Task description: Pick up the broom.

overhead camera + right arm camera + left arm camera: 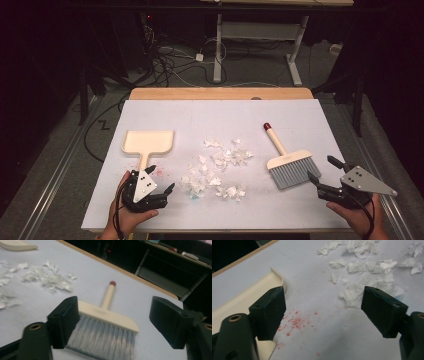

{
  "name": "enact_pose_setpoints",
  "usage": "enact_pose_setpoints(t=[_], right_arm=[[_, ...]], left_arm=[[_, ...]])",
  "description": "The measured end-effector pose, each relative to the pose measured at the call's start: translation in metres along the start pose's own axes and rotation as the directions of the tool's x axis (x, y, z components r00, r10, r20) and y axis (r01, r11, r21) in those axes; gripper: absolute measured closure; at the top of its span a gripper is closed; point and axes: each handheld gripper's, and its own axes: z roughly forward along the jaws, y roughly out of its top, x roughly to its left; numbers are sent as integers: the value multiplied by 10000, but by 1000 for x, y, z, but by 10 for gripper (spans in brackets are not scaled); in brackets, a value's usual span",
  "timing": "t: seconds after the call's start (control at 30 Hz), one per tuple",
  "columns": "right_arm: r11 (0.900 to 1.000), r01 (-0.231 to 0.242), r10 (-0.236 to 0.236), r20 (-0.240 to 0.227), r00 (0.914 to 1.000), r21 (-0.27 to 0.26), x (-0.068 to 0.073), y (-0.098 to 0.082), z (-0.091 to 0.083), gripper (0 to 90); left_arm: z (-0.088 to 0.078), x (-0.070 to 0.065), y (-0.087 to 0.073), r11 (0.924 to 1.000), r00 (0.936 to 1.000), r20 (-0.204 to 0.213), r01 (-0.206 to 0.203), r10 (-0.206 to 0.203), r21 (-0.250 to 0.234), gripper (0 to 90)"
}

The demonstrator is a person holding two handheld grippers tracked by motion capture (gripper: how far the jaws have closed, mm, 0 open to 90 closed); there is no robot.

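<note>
Left gripper (161,180) low over the table (300,210), fingers (270,312) apart, empty, just beside the dustpan (148,141) handle. Right gripper (326,170) fingers apart, empty, just short of the brush (292,170) bristles. Paper scraps (217,167) scattered mid-table between dustpan and brush. Red specks (295,322) on the surface beside the dustpan.

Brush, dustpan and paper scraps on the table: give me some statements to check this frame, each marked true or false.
1. The brush lies flat on the table, bristles toward the person. True.
2. The left gripper is clamped on the dustpan handle. False: its jaws stand open beside it.
3. The paper scraps lie between dustpan and brush. True.
4. The scraps are already in the dustpan. False: the pan is empty.
5. The right gripper holds nothing. True.
</note>
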Motion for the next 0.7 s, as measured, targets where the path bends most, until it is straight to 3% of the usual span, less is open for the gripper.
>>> enact_pose_setpoints(t=[0.03, 0.17, 0.2, 0.23, 0.27, 0.3, 0.33, 0.37, 0.4, 0.43, 0.47, 0.6, 0.63, 0.7], right_arm=[[9999, -27, 25, 90, 10000, 131, -5, -2, 4, 311], [9929, -509, 556, -410, 9976, 1076, -22, 8, 38, 324], [9866, -492, 584, -552, 9968, 1559, -22, 15, 50, 327], [9866, -492, 584, -552, 9968, 1559, -22, 15, 50, 327], [9796, 119, -9, -547, 9985, 2006, -17, 26, 76, 353], [9783, 72, 85, -750, 9971, 2072, -17, 29, 90, 360], [9783, 72, 85, -750, 9971, 2072, -17, 29, 90, 360], [9724, -138, 329, -783, 9964, 2330, -17, 31, 104, 365], [9581, -109, 352, -798, 9962, 2861, -15, 33, 129, 365], [9581, -109, 352, -798, 9962, 2861, -15, 33, 129, 365], [9516, -242, 453, -620, 9970, 3062, -13, 33, 147, 373], [9406, -17, 275, -712, 9971, 3395, -9, 35, 165, 384], [9235, 20, 296, -766, 9966, 3836, -7, 36, 175, 386], [9136, -107, 437, -719, 9965, 4065, -8, 36, 181, 401]], left_arm=[[2, 0, -1, 10000, 10000, 38, -12, 12, 62, 192], [9, -1, 0, 9996, 9998, 195, 42, -47, 293, 197], [10, -2, 1, 9995, 9998, 203, -9, 3, 322, 198], [10, -2, 1, 9995, 9998, 203, -9, 3, 322, 198], [12, -3, 1, 9993, 9997, 222, -93, 85, 367, 199], [13, -5, 2, 9991, 9995, 270, -159, 148, 394, 200], [14, -6, 2, 9989, 9993, 299, -223, 210, 424, 200], [14, -7, 3, 9987, 9991, 303, -301, 288, 418, 200], [14, -8, 3, 9985, 9988, 319, -396, 384, 374, 200], [14, -8, 3, 9985, 9988, 319, -396, 384, 374, 200], [14, -7, 2, 9986, 9988, 301, -398, 387, 350, 200], [15, -5, 1, 9988, 9990, 289, -355, 345, 343, 200], [14, -5, 1, 9987, 9988, 316, -393, 383, 320, 200], [14, -6, 1, 9983, 9984, 347, -463, 451, 348, 200]])
